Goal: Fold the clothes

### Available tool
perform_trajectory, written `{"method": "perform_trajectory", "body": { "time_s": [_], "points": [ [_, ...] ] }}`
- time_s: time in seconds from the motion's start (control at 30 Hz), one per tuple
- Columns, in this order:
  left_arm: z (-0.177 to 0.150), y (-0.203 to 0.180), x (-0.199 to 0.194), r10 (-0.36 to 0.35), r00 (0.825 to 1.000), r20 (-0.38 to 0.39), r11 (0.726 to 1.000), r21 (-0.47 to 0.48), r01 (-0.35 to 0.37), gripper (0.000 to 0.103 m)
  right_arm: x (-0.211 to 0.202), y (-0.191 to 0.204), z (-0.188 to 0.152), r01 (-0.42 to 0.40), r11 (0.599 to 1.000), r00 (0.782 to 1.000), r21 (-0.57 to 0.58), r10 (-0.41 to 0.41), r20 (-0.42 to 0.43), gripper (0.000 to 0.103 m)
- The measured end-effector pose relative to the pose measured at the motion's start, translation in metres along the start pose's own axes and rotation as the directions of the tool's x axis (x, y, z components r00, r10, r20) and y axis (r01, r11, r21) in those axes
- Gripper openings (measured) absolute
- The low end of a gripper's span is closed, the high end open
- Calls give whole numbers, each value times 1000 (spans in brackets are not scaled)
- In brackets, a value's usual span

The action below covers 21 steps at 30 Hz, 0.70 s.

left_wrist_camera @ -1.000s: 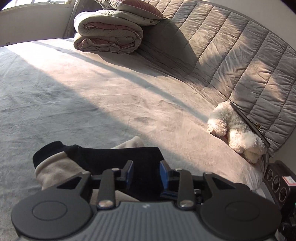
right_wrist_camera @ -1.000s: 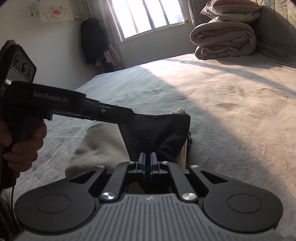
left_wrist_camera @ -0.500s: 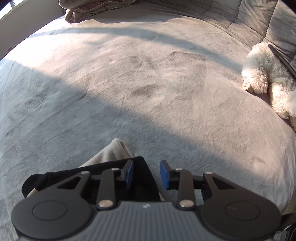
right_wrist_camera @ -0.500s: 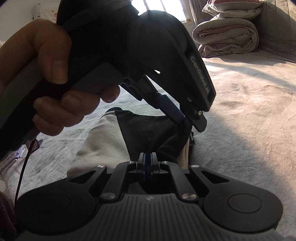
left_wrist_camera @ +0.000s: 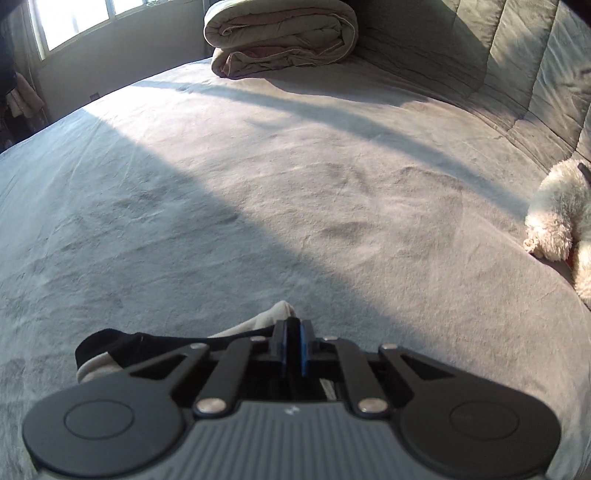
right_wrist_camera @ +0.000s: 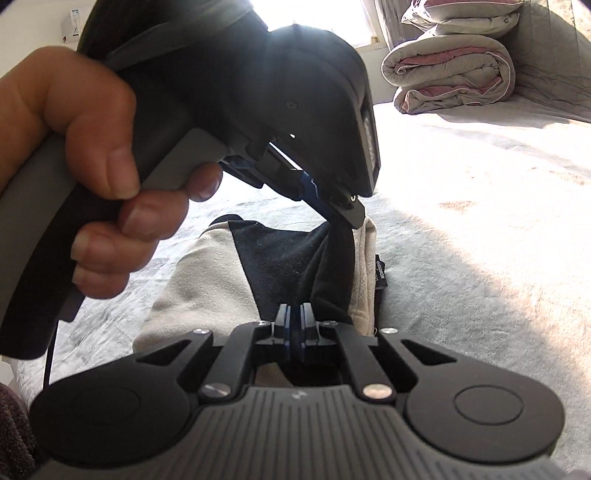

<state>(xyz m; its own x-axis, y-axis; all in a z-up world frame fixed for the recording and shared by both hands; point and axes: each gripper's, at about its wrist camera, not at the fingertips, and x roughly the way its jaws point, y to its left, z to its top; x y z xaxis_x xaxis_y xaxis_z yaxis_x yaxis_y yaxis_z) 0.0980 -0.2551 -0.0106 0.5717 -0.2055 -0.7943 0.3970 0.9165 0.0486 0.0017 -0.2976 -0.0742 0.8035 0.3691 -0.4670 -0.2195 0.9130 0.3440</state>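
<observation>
A beige and black garment [right_wrist_camera: 207, 280] lies folded on the grey bed [left_wrist_camera: 258, 184]. In the right wrist view, a hand [right_wrist_camera: 92, 147] holds my left gripper [right_wrist_camera: 347, 216] tilted down over the garment's far corner. Its jaws are closing, with the black and beige cloth pinched between them. In the left wrist view the left gripper [left_wrist_camera: 293, 325] has its blue pads together, with the garment [left_wrist_camera: 110, 347] bunched just below and a beige tip poking out past them. My right gripper [right_wrist_camera: 295, 314] is shut on the garment's near black edge.
A folded duvet [left_wrist_camera: 280, 33] lies at the bed's far end, also the duvet [right_wrist_camera: 450, 74] at upper right. A white plush toy [left_wrist_camera: 561, 221] rests against the quilted headboard [left_wrist_camera: 535, 74]. Flat sunlit sheet stretches beyond the garment.
The left gripper came in over the garment's far corner, tipped downward, and its jaws went from open to closed on the cloth. The right gripper stayed put, still shut.
</observation>
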Motion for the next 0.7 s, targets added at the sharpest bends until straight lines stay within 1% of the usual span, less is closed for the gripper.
{"method": "perform_trajectory", "body": {
  "time_s": [0.07, 0.1, 0.13, 0.17, 0.23, 0.3, 0.33, 0.4, 0.47, 0.53, 0.57, 0.63, 0.7],
  "points": [
    [-5, 3, 14, -31, 1000, 2, 999, -34, 31, 6, 0, -1, 1, 1, 1000, 1000, 11, -1, 1, 4],
    [-8, 6, 24, -35, 999, -9, 998, -57, 35, 6, 0, -2, 2, 0, 1000, 1000, 21, 0, 0, 4],
    [-11, 10, 32, -63, 998, -9, 994, -86, 62, 7, 0, -4, 2, 3, 1000, 1000, 30, -3, -3, 4],
    [-12, 16, 33, -102, 995, 1, 987, -124, 101, 7, 1, -5, 3, 10, 999, 1000, 38, -10, -4, 1],
    [-15, 29, 36, -177, 984, 27, 964, -196, 179, 8, 1, -8, 4, 2, 999, 1000, 54, -2, 0, 1],
    [-17, 41, 25, -246, 966, 75, 941, -219, 257, 10, -1, -10, 6, -17, 997, 1000, 81, 17, -4, 1],
    [-19, 47, 16, -259, 960, 105, 937, -213, 276, 13, -3, -10, 7, -25, 996, 1000, 85, 26, -3, 2],
    [-27, 63, -1, -270, 949, 166, 930, -212, 301, 21, -4, -7, 9, -29, 997, 1000, 70, 30, -5, 4],
    [-39, 82, -19, -267, 937, 227, 923, -219, 316, 25, -5, -2, 12, -31, 999, 999, 44, 32, -6, 7],
    [-61, 108, -33, -268, 919, 288, 911, -235, 339, 25, -4, 4, 13, -32, 999, 999, 24, 33, -4, 14],
    [-72, 121, -40, -267, 910, 318, 905, -243, 350, 25, -5, 7, 16, -29, 999, 1000, 14, 29, -2, 16],
    [-93, 140, -41, -267, 904, 333, 895, -261, 361, 22, 0, 14, 18, -14, 1000, 1000, -11, 14, 3, 16],
    [-116, 158, -38, -268, 901, 341, 887, -277, 369, 22, 8, 15, 22, 21, 999, 1000, -39, -21, 6, 16]
  ]
}}
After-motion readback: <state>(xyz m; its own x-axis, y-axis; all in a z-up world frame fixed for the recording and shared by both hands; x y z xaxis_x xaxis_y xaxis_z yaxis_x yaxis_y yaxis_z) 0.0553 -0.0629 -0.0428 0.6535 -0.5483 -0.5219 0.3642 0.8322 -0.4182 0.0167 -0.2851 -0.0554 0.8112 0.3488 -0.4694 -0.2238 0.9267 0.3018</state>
